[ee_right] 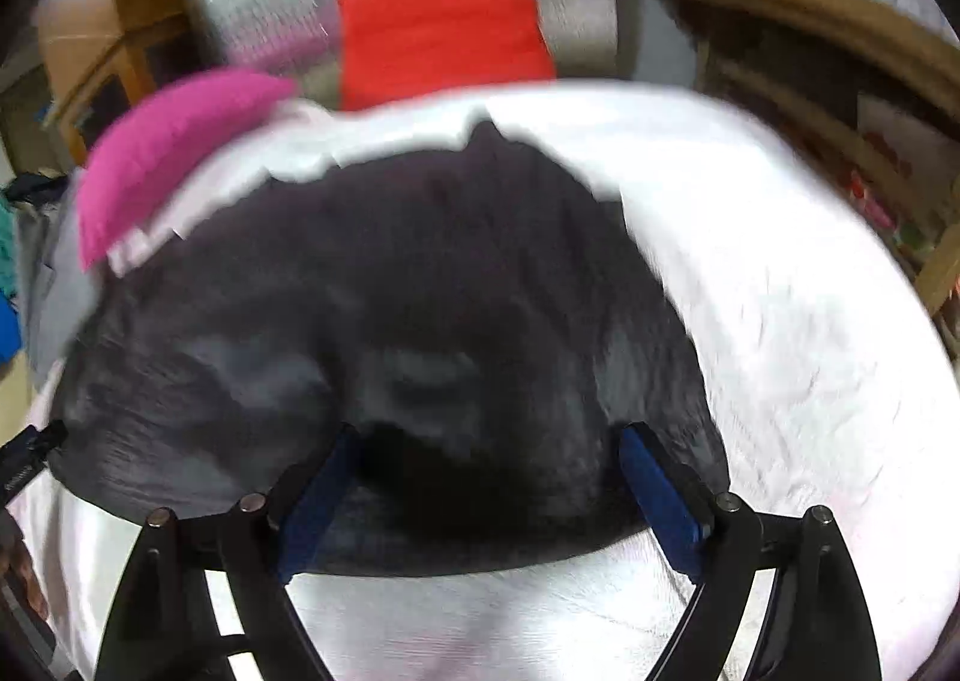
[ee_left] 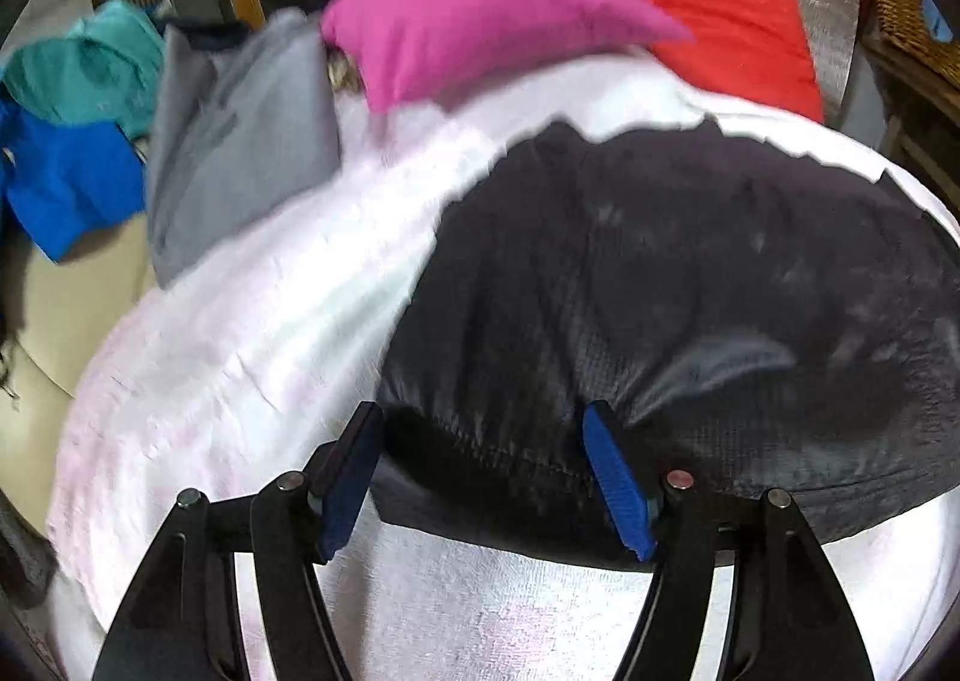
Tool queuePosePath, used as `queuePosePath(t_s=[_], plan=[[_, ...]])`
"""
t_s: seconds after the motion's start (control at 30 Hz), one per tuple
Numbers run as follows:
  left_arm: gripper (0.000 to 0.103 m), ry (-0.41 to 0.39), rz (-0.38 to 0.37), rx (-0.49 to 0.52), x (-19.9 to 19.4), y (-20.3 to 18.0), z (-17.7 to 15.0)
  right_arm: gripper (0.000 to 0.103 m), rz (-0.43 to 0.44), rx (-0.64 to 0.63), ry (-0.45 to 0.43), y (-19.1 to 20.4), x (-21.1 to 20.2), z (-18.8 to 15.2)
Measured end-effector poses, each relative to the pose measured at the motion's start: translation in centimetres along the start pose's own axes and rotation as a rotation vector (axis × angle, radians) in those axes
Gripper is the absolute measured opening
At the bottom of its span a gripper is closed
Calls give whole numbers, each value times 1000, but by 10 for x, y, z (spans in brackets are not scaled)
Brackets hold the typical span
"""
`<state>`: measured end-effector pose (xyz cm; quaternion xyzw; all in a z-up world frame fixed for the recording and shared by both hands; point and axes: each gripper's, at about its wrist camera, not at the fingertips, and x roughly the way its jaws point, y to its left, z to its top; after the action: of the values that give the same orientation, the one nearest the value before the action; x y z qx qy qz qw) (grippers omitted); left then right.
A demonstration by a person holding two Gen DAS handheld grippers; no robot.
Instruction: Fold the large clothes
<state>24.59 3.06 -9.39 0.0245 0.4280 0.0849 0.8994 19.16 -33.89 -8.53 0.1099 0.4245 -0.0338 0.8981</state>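
A large black garment (ee_left: 690, 273) (ee_right: 390, 291) lies spread on a white cover (ee_left: 270, 333) (ee_right: 780, 291), its near edge rolled into a thick fold. My left gripper (ee_left: 483, 435) is over the left part of that near edge, jaws wide apart, with the bulging fold lying between the blue pads (ee_left: 618, 477). My right gripper (ee_right: 489, 453) stands over the right part of the same edge, jaws very wide, black cloth between the pads (ee_right: 660, 489) but not pinched. Both views are blurred.
A pink cloth (ee_left: 480, 15) (ee_right: 168, 141) and a folded red cloth (ee_left: 732, 33) (ee_right: 444, 27) lie at the far side. Grey (ee_left: 240, 141), blue (ee_left: 66, 183) and teal (ee_left: 90, 69) garments are piled at the left. Silvery matting (ee_left: 480, 621) shows near me; wicker furniture (ee_left: 900, 9) stands right.
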Motion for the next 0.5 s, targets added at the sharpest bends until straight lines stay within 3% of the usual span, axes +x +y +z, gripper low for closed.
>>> queuePosePath(t_s=[0.2,0.33,0.5], plan=[[72,-6,-8,14,7,0,-1,103,10,8,26,-5,8,3],[72,-4,-18,17,2,2,1,103,37,0,24,-10,1,5],[73,-35,-120,-25,-14,22,22,103,168,103,-33,-44,-29,19]])
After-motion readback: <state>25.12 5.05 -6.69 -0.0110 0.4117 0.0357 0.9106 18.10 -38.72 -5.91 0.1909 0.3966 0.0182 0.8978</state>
